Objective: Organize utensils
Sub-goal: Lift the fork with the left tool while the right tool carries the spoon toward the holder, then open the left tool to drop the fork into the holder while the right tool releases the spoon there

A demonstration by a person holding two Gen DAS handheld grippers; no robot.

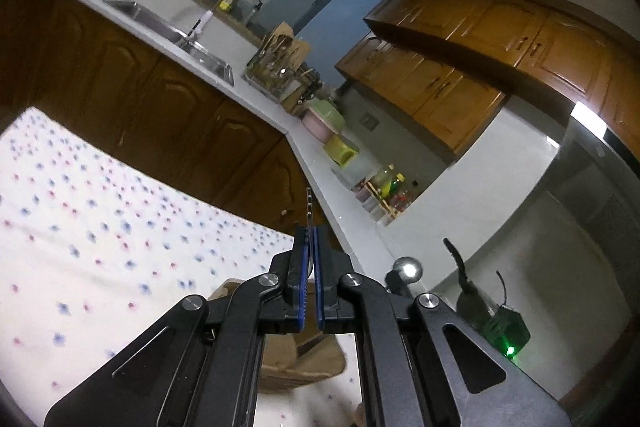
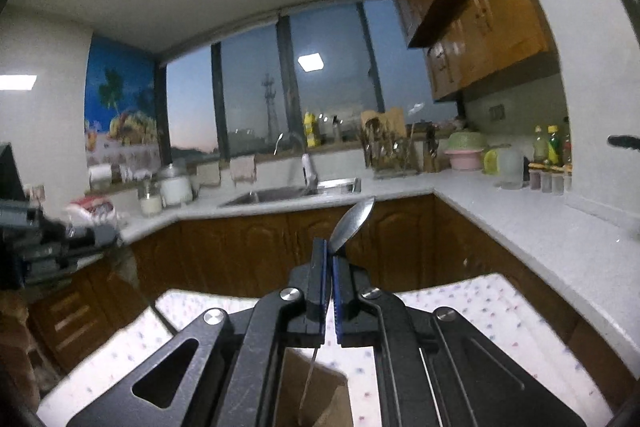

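We see the left gripper [image 1: 310, 239] clamped on a fork [image 1: 309, 205], tines protruding past the blue pads [image 1: 317, 267], above a brown box [image 1: 296, 359] on the floral tablecloth [image 1: 80, 227]; the right gripper [image 2: 330, 251] clamps a spoon [image 2: 354, 221], bowl raised, before the distant sink [image 2: 272, 194]

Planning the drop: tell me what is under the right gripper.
Under the right gripper, shut on a spoon, lie a brown container and the floral tablecloth. The gripper's frame covers most of the container, so its contents cannot be seen.
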